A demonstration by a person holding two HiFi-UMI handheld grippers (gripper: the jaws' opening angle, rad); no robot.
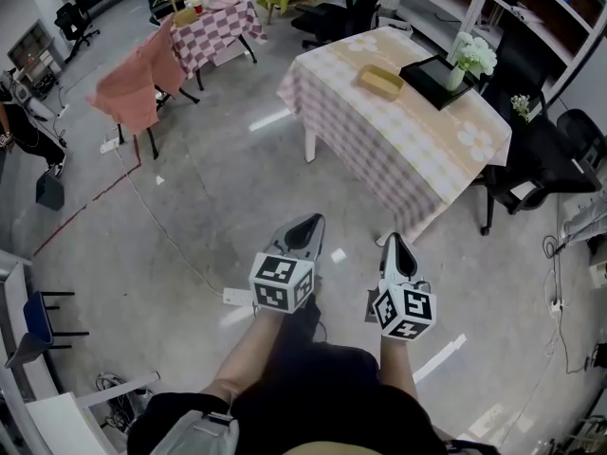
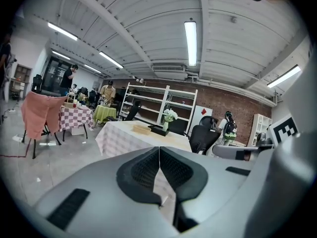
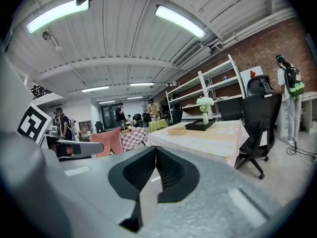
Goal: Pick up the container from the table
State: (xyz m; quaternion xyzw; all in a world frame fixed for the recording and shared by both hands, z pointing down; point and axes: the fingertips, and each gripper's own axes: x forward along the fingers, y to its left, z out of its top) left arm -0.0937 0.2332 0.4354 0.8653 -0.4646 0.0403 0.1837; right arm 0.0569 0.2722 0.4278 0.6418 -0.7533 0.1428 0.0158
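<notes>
Left gripper (image 1: 305,227) and right gripper (image 1: 393,243) are both pinched closed, tips meeting, nothing held, low over the floor (image 1: 190,207). Tan container (image 1: 381,81) sits on the checked-cloth table (image 1: 408,154) at 1 o'clock, well apart from both grippers, just beside a black tray (image 1: 429,72).

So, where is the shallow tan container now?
Head view, upper right: the shallow tan container sits on the pale checked table, just left of the black tray.
</notes>
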